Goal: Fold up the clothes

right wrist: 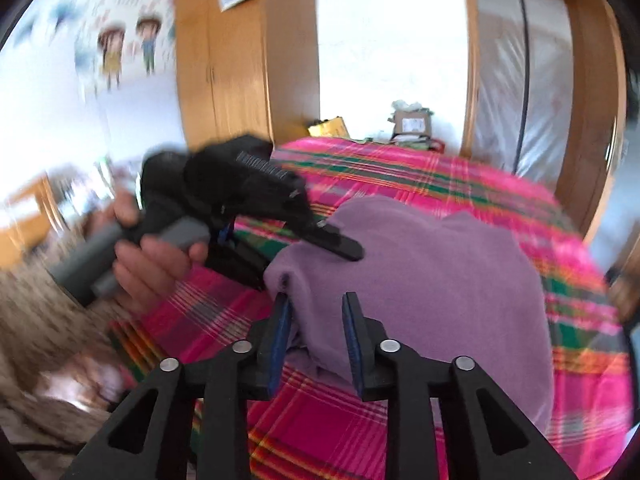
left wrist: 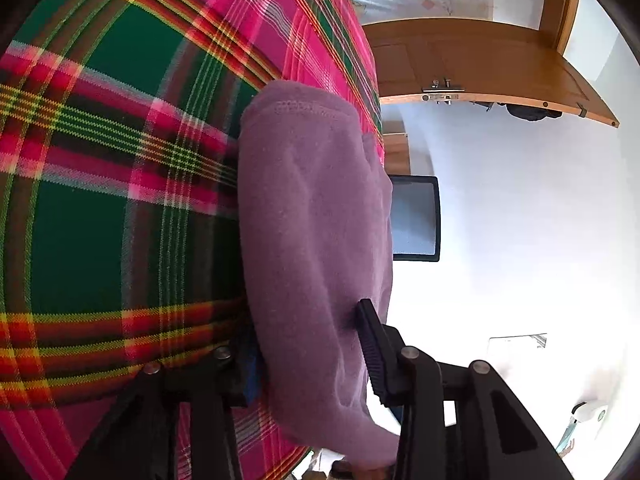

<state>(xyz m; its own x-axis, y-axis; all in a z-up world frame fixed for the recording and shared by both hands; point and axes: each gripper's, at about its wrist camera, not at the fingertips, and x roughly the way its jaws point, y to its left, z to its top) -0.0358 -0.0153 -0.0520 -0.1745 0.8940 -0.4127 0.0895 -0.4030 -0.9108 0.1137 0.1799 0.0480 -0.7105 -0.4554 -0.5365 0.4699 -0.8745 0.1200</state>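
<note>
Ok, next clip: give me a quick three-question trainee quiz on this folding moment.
1. True or false: the purple garment lies on a plain white sheet.
2. In the right wrist view, what shows between the fingers of the right gripper? A) a cardboard box B) the purple garment C) a wooden door
3. Fill in: in the right wrist view, the left gripper is held by a person's ____.

Key:
1. False; it lies on a plaid bedspread.
2. B.
3. hand.
</note>
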